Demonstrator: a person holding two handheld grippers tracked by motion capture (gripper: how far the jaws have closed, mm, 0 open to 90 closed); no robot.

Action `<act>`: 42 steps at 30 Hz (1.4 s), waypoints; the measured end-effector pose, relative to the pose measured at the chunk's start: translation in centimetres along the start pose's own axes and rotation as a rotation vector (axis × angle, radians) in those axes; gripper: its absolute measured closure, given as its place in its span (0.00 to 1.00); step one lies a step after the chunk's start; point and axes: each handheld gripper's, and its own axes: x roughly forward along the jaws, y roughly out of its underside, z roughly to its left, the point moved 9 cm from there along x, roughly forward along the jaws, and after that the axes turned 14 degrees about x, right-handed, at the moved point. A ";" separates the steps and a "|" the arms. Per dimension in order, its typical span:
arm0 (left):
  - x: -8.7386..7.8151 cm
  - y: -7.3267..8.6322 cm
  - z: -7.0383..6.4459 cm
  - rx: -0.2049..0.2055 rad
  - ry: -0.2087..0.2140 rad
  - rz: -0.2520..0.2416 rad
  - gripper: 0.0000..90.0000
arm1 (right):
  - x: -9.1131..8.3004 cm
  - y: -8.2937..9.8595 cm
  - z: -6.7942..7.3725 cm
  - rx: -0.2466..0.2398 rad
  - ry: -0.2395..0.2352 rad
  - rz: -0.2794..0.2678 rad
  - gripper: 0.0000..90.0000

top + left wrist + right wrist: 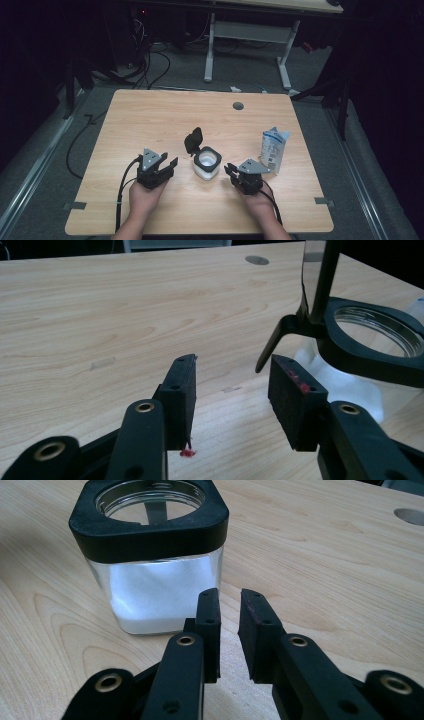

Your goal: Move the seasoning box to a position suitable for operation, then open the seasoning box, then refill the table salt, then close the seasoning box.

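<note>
Both claws sit on either side of a square glass jar with a black collar, its hinged black lid standing open and tilted toward eleven o'clock; white powder fills the lower part of the jar, as the right gripper view shows. On the wooden table the jar stands a little below centre, with the left gripper near it at nine o'clock and the right gripper just beside it at four o'clock. A blue-and-white carton stands farther out at three o'clock from the jar, its top apparently open. The main risk, as I judge it, is a knock: the jar is open and either claw coming in crooked could catch the collar or the raised lid and tip it, spilling the powder; the lid's tab hangs close ahead of the left claw's jaws, so a careless push there could swing the lid or drag the jar. The right forearm also passes near the carton, which looks light and could topple if brushed. As for the claws, the left one is moderately wide apart and holds nothing, its pads clear of the lid tab and the glass. The right one is narrowed to a thin slit, also empty, with nothing between its jaws and the jar close ahead, untouched.
</note>
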 end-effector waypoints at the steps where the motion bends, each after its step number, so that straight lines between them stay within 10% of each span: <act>1: 0.0 0.0 0.2 -0.010 0.003 0.001 0.61 | 0.0 0.0 0.0 -0.002 -0.001 0.001 0.88; 20: 2.1 -2.4 0.8 -0.025 0.032 -0.016 0.90 | 0.1 0.7 0.5 -0.001 0.002 0.018 1.00; 42: 3.1 -6.4 -0.2 -0.026 0.063 -0.068 1.00 | 0.4 0.9 1.5 -0.015 -0.031 0.020 1.00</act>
